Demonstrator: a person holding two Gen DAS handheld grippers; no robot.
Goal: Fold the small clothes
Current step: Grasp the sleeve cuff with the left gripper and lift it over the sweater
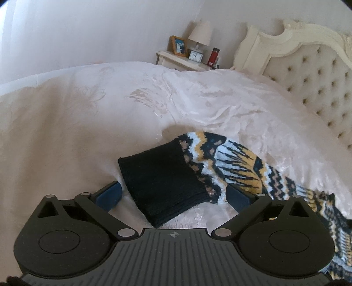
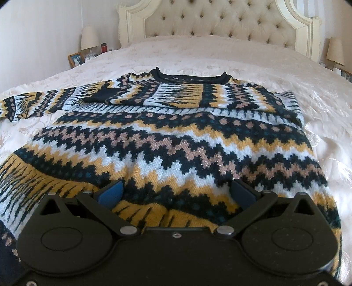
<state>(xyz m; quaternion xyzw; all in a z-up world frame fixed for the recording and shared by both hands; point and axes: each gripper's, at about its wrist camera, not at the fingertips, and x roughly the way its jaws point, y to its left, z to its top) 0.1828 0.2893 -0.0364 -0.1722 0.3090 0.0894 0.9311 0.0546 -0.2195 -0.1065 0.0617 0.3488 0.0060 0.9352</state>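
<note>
Lying flat: sweater (image 2: 176, 140), neck label unreadable.

One patterned sweater (image 2: 176, 140) lay on one bed (image 2: 253, 57), and it had two sleeves: one (image 2: 33, 103) stretched toward the bed's left edge, ending in one black cuff (image 1: 162, 184), and one (image 2: 198, 94) was folded across the chest. One tufted headboard (image 2: 220, 19) stood at the head. There were two lamps, one (image 2: 89, 38) by the left edge and one (image 2: 335, 51) by the right. One nightstand (image 1: 176, 60) carried one picture frame (image 1: 178, 46), one small clock (image 1: 195, 56) and one red bottle (image 1: 213, 56). Two grippers were counted, the left gripper (image 1: 173, 193) and the right gripper (image 2: 176, 193), each with two blue pads
</note>
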